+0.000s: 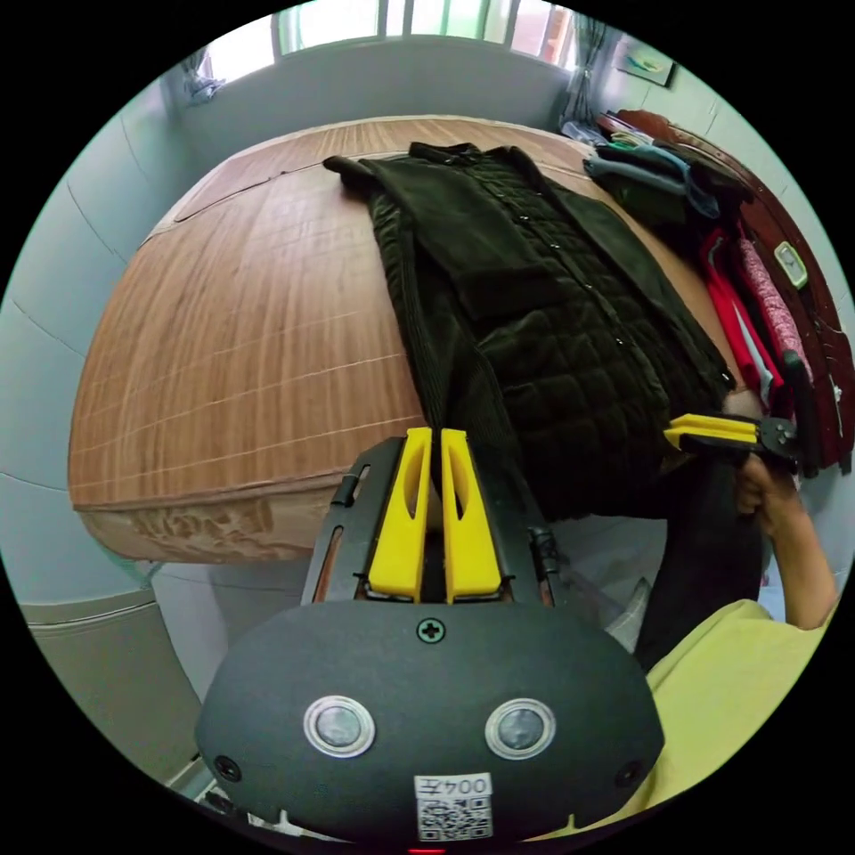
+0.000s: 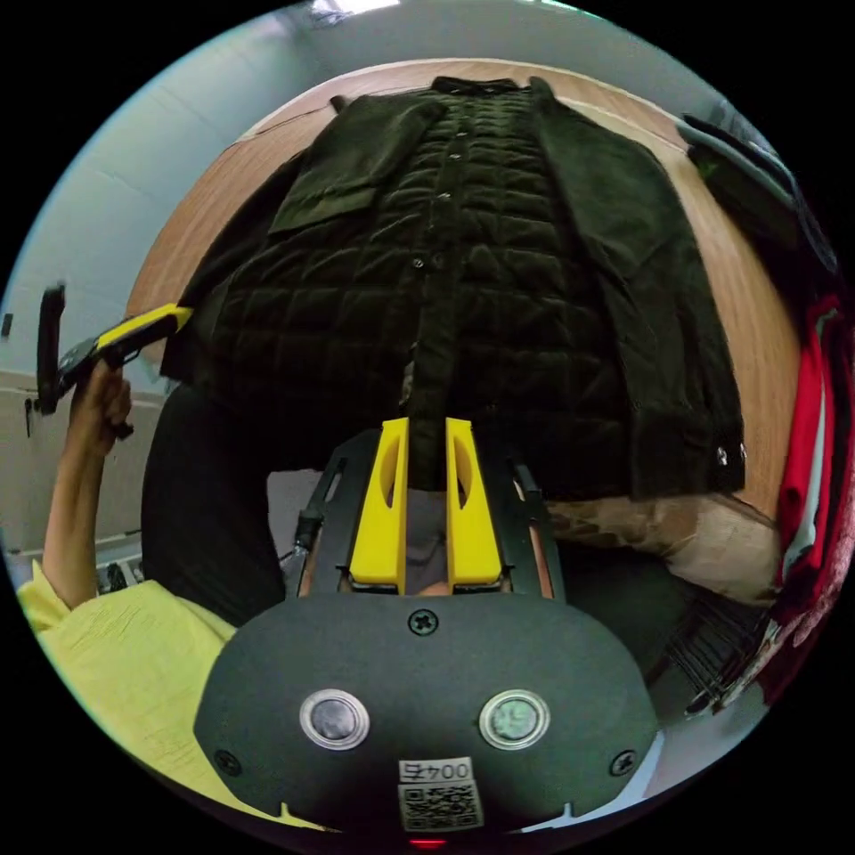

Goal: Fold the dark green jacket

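Corduroy and quilted lining, both heavy, are what worry me — the dark green jacket (image 1: 534, 303) has its hem hanging over the near edge of the wooden table (image 1: 240, 321), and I hold it only by that hem. My left gripper (image 1: 436, 445) has its jaws pressed almost together on a narrow dark fold of the hem just ahead of the tips; my right gripper (image 2: 426, 445) pinches the front placket edge, cloth showing between its jaws. Each grip looks thin. If I lift or pull unevenly, I'd judge the thick fabric could slip out of one pinch, or the whole jacket could slide off toward me, since much of its weight lies close to the edge.

Ahead of both grippers the jacket stretches away up the table, collar farthest from me, front open so the quilted lining and snaps show. One sleeve is already laid across the body on my left side — the other front panel lies spread flat to my right, close to a pile of clothes (image 1: 748, 294) that a careless swing could snag.
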### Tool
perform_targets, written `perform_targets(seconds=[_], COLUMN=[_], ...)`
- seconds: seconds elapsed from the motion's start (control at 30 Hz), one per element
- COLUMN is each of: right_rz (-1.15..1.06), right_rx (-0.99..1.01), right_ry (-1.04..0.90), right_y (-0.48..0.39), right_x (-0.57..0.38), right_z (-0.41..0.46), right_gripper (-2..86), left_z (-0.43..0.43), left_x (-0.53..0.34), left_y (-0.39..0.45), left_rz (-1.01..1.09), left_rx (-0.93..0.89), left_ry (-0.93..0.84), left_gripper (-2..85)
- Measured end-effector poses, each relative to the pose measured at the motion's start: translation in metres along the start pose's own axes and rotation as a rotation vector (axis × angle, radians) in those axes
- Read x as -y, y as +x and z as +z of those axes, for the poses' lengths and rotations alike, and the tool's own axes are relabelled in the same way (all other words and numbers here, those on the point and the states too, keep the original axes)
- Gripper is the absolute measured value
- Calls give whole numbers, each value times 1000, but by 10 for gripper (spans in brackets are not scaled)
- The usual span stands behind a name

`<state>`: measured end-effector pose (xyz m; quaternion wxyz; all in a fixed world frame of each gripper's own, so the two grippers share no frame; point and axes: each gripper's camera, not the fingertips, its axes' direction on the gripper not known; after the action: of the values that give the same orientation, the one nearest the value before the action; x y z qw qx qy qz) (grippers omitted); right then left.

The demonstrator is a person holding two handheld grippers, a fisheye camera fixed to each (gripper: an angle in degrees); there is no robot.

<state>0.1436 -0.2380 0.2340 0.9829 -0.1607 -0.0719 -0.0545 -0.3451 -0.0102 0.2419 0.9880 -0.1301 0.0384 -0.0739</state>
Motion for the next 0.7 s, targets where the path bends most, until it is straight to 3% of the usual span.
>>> perform_targets(seconds=[0.17, 0.33, 0.53, 0.7], right_rz=[3, 91, 150, 139], right_rx=[81, -39, -166, -161], right_ry=[63, 159, 0, -129], right_y=[9, 59, 106, 119], right_x=[15, 47, 114, 151], right_z=[-11, -38, -12, 14], right_gripper=[82, 105, 126, 131], left_z=[-2, -27, 5, 58], left_x=[3, 25, 106, 154], left_y=[-7, 5, 48, 60], left_rz=[21, 47, 120, 55], left_rx=[2, -26, -86, -84], left_ry=[-29, 87, 27, -118], left_gripper=[13, 25, 80, 132])
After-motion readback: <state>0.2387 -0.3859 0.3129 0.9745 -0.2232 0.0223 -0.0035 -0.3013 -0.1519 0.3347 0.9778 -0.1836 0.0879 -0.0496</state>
